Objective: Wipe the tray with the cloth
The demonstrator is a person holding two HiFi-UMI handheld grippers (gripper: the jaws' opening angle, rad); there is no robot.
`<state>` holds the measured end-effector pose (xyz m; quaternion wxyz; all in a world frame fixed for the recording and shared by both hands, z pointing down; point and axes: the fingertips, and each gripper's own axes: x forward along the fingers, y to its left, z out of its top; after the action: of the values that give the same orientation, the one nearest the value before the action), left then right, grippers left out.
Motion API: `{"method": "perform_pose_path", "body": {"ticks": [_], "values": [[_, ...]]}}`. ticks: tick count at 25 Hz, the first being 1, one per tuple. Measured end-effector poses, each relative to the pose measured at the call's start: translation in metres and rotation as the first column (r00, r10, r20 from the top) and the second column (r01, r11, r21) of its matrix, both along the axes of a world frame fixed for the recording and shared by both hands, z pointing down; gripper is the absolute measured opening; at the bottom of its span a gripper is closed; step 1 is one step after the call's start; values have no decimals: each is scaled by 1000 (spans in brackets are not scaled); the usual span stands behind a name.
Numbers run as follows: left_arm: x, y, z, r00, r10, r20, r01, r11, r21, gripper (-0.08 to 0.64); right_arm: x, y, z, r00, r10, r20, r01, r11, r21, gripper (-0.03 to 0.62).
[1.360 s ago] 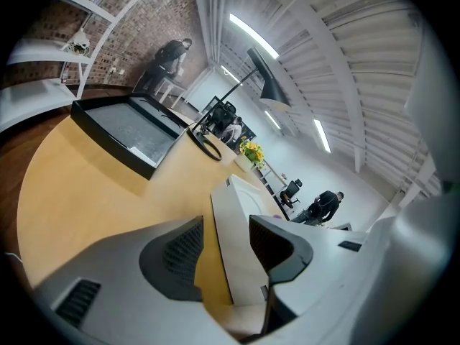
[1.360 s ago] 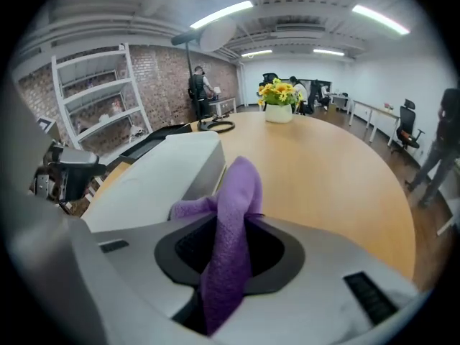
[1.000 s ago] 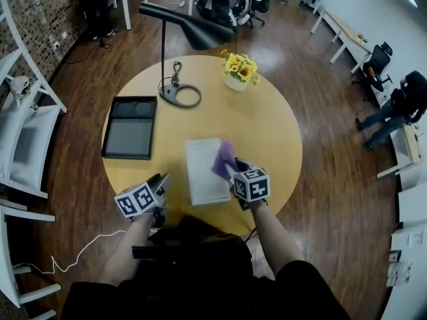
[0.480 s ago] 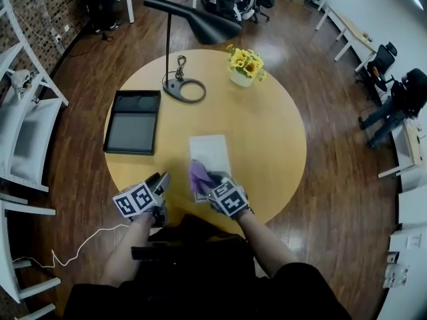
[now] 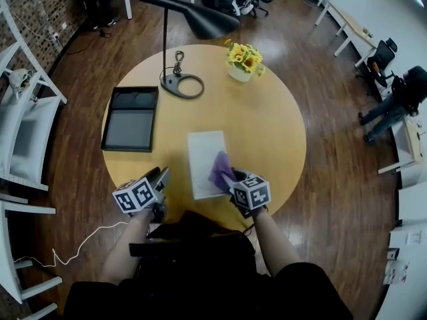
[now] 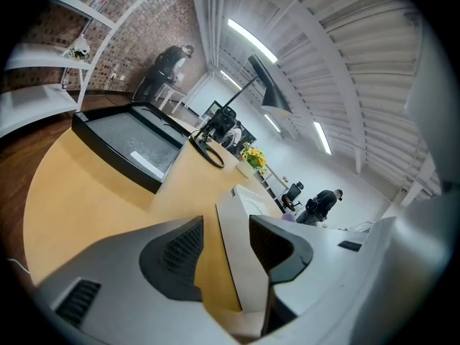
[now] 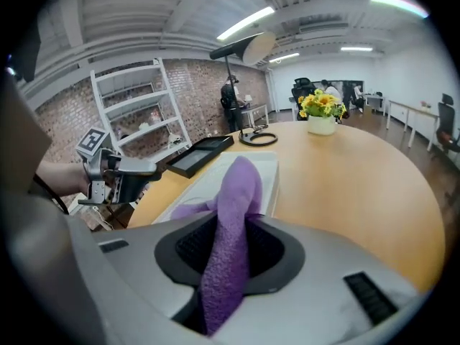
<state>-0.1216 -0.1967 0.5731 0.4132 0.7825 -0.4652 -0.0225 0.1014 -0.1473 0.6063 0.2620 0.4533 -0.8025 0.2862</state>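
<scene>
My right gripper (image 5: 231,178) sits just below the middle of the head view. Its jaws are clamped on a purple terry cloth (image 5: 220,168), which bunches up between the pads and spills forward over the lower right part of the white rectangular tray (image 5: 204,147). From my own camera the cloth fills the gap between the jaws, and I cannot tell whether its loose end presses on the tray.

The tray lies flat on the round yellow wooden tabletop (image 5: 270,122), with its long side running up the frame.

My left gripper (image 5: 163,176) is at the lower left, just beside the tray's lower left corner. Its jaws stand a narrow way apart and grip nothing; the tray's edge and a strip of tabletop show through the gap.

A black rectangular tray (image 5: 130,121) lies at the left. A black desk lamp (image 5: 182,85) and a white pot of yellow flowers (image 5: 243,60) stand toward the top.
</scene>
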Motion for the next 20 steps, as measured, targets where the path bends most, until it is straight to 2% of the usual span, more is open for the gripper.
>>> {"method": "perform_pose_path", "body": {"ticks": [3, 7, 11, 14, 18, 20], "values": [[2, 2, 1, 1000, -4, -4, 4, 1000, -4, 184, 11, 1, 1, 999, 35, 11, -35, 999, -4, 97], [4, 5, 0, 1000, -8, -8, 8, 1000, -5, 184, 27, 4, 4, 980, 151, 132, -145, 988, -48, 97], [4, 8, 0, 1000, -12, -7, 12, 1000, -11, 184, 32, 4, -1, 922, 241, 302, -214, 969, -121, 98], [5, 10, 3, 1000, -11, -11, 11, 1000, -20, 183, 36, 4, -1, 879, 284, 383, -236, 957, -167, 98], [9, 14, 6, 1000, 1, -15, -1, 1000, -25, 183, 42, 6, 2, 854, 324, 406, -268, 945, -190, 98], [11, 16, 6, 1000, 8, 0, -8, 1000, -22, 183, 53, 10, 8, 867, 370, 335, -321, 927, -193, 98]]}}
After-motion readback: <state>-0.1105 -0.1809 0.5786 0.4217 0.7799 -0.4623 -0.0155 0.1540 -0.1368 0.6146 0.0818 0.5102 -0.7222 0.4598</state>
